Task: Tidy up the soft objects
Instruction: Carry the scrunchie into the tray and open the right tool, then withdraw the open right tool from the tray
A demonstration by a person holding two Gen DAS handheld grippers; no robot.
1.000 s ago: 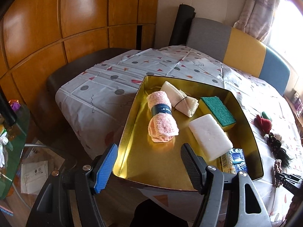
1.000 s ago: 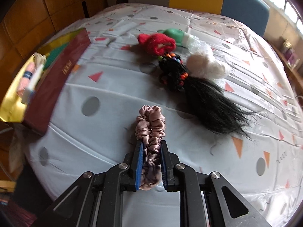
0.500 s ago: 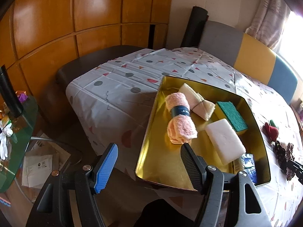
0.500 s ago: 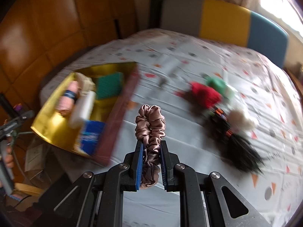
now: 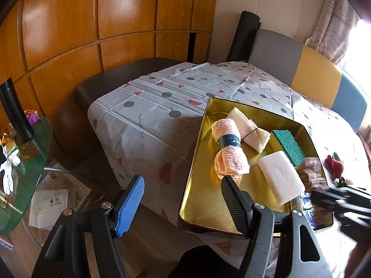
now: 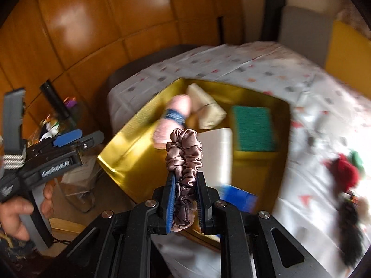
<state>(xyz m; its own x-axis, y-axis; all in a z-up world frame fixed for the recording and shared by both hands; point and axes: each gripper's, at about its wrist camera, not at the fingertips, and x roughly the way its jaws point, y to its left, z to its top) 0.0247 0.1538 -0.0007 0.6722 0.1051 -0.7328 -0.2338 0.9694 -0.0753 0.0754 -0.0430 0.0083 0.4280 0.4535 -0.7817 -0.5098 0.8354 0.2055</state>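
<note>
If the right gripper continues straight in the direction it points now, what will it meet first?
Probably the white sponge block in the gold tray, just beyond the scrunchie that the right gripper holds. The picture is blurred, so the pink rolled towel beside it is possible too.

Surface [image 5: 162, 106] under white cloth [image 5: 148, 120] with grey dots, red and orange shapes. Gold tray [image 5: 199, 199] on it at near edge, one corner past edge. Beside tray, on cloth: red knitted piece [image 6: 346, 173], green piece [image 6: 356, 158] touching it, black hair tuft [image 6: 350, 231] nearer, pale fluffy bit [image 6: 365, 208] just beside tuft. Rest of cloth far side bare, creased.
</note>
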